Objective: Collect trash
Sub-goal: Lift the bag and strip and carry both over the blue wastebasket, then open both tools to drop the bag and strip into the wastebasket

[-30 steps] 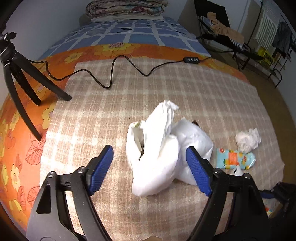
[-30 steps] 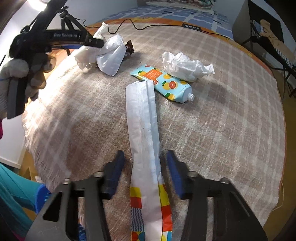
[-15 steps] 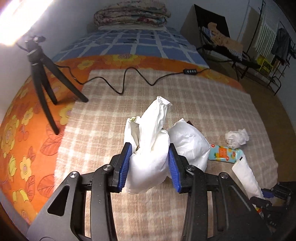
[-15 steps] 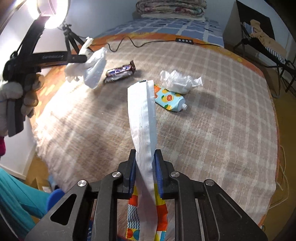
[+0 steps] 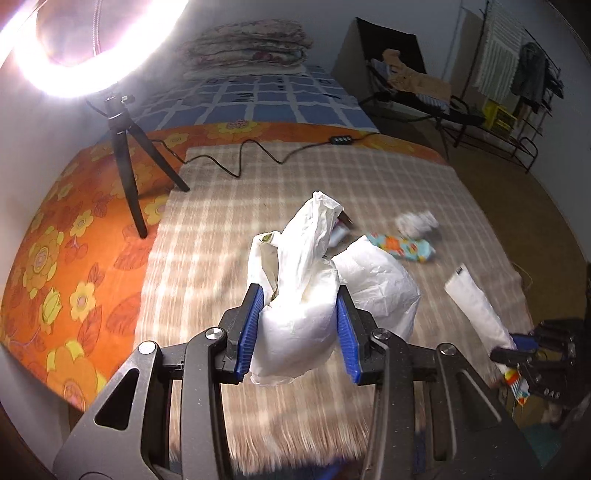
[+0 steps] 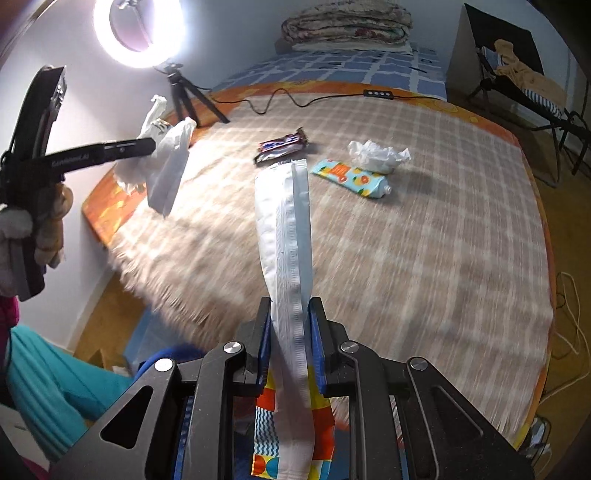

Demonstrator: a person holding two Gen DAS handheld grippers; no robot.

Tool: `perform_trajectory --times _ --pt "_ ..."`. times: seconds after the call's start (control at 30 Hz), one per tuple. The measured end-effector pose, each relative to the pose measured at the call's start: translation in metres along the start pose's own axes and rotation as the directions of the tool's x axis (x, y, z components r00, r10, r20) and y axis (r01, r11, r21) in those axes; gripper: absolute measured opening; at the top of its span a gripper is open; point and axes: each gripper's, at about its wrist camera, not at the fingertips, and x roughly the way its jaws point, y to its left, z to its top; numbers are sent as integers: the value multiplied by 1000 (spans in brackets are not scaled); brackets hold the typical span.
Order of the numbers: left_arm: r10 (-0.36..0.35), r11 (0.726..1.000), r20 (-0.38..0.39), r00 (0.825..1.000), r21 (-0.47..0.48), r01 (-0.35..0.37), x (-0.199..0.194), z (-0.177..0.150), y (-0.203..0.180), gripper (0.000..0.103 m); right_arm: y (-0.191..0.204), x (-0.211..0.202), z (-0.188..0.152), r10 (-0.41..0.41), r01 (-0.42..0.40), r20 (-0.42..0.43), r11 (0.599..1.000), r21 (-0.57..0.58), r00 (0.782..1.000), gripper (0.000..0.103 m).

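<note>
My left gripper (image 5: 297, 328) is shut on a crumpled white plastic bag (image 5: 303, 295) and holds it above the plaid blanket (image 5: 229, 236); the bag also shows in the right wrist view (image 6: 168, 162). My right gripper (image 6: 290, 343) is shut on a long white snack wrapper (image 6: 286, 229) with a colourful end, lifted off the bed; it also shows in the left wrist view (image 5: 476, 310). On the blanket lie a candy bar wrapper (image 6: 282, 146), a blue-orange tube (image 6: 351, 179) and a crumpled tissue (image 6: 376, 155).
A ring light (image 6: 138, 33) on a black tripod (image 5: 129, 166) stands at the bed's left, its cable (image 5: 258, 155) running across the blanket. Folded quilts (image 6: 347, 26) lie at the far end. A chair with clothes (image 5: 406, 81) stands to the right.
Both grippers closed on their items and lifted them off the bed, pulling back toward the near edge. The candy bar wrapper under the bag is now uncovered.
</note>
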Motion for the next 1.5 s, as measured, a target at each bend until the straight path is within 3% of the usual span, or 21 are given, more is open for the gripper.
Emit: perform_trajectory --times 0.27,0.63,1.1,1.5 --pt "-39 997 -15 999 65 40 -43 -58 -26 39 30 -28 -41 25 -25 -8 999 -26 1000 17" --pt "-89 989 -110 990 108 101 -58 -139 -51 39 59 -34 -97 50 -53 -65 998 -43 997 17" --pt "-119 984 -255 960 98 148 -29 -216 -68 39 63 -7 -143 70 -73 -156 997 -11 985 17" --pt "-105 982 -335 937 115 151 -3 -246 -74 39 62 23 -160 64 -66 -232 998 0 971 18"
